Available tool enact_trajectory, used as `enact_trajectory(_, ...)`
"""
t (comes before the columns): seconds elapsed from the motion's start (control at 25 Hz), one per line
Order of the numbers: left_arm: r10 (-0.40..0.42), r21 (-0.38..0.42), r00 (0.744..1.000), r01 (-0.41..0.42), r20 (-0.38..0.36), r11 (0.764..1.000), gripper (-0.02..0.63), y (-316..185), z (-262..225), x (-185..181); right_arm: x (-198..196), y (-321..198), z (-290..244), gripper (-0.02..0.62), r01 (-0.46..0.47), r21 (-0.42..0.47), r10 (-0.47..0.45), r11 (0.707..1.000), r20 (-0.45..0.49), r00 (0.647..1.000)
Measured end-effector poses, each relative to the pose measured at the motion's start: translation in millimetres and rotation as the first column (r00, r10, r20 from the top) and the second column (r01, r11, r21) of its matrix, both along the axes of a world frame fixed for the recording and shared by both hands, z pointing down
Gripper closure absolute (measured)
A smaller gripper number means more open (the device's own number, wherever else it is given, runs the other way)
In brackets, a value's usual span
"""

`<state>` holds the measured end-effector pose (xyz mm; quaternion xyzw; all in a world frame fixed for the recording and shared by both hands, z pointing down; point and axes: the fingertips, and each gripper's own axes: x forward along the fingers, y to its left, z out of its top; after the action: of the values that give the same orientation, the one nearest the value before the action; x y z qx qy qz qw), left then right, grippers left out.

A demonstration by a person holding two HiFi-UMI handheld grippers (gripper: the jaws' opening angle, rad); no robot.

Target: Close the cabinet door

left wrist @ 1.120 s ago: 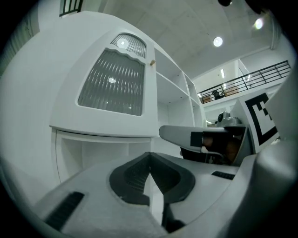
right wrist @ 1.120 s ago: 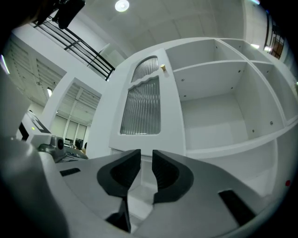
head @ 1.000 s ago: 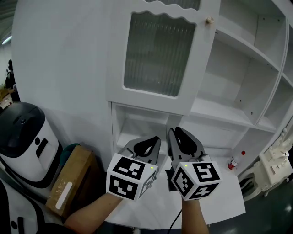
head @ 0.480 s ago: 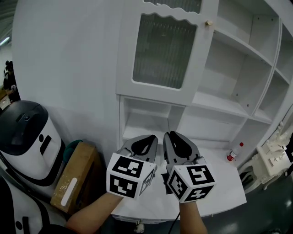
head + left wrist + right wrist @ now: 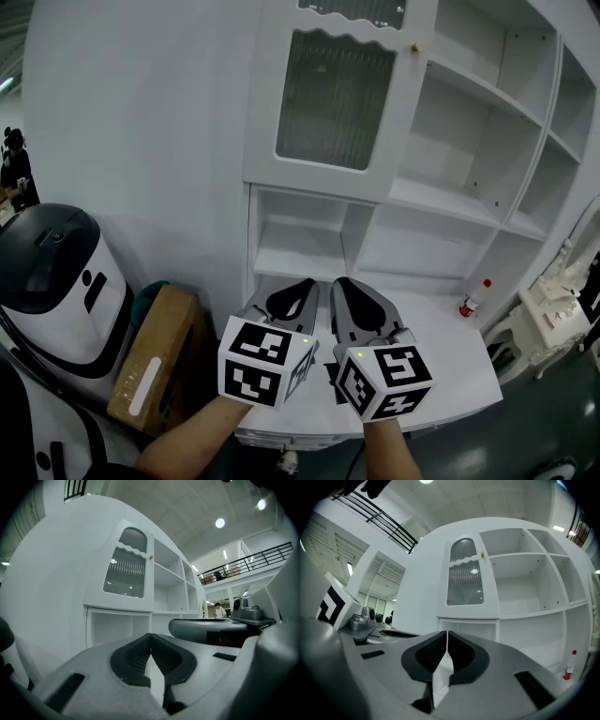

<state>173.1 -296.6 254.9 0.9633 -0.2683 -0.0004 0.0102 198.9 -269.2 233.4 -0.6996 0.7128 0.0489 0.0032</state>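
Observation:
The white cabinet door (image 5: 333, 98) has a ribbed glass pane and a small knob (image 5: 412, 47) at its right edge. It looks flush with the cabinet front, beside the open shelves (image 5: 469, 141). In the right gripper view the door (image 5: 465, 581) stands straight ahead at some distance. My left gripper (image 5: 298, 292) and right gripper (image 5: 349, 289) hover side by side over the counter, well below the door and touching nothing. The left gripper's tips (image 5: 150, 637) meet. The right gripper (image 5: 446, 634) has just been closing, and nothing is between its jaws.
A red-capped bottle (image 5: 472, 298) stands on the white counter (image 5: 450, 370) at the right. On the floor at the left are a black-and-white appliance (image 5: 52, 281) and a cardboard box (image 5: 155, 361). White ornate furniture (image 5: 553, 300) sits at the far right.
Both grippers have drawn back from the cabinet and sunk a little, still side by side. The right gripper's jaws have closed from partly open. More of the shelves is in view.

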Motion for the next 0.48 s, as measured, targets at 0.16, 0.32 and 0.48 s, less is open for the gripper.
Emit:
enact_trajectory(0.16,0.005,-0.005,1.000,-0.005,0.003,1.000,0.594,10,5,-4,-5,12,3,0.571,-0.008,-0.002,0.008,1.000,0.001,1.000)
enact_trajectory(0.32,0.003,-0.015,1.000,-0.003,0.007,1.000,0.594,14,10,-9,-11,16,8,0.570,-0.004,-0.013,0.004,1.000,0.003,1.000)
enact_trajectory(0.48,0.001,-0.018,1.000,-0.001,0.010,1.000,0.594,16,12,-14,-17,18,10,0.571,0.000,-0.021,0.001,1.000,0.003,1.000)
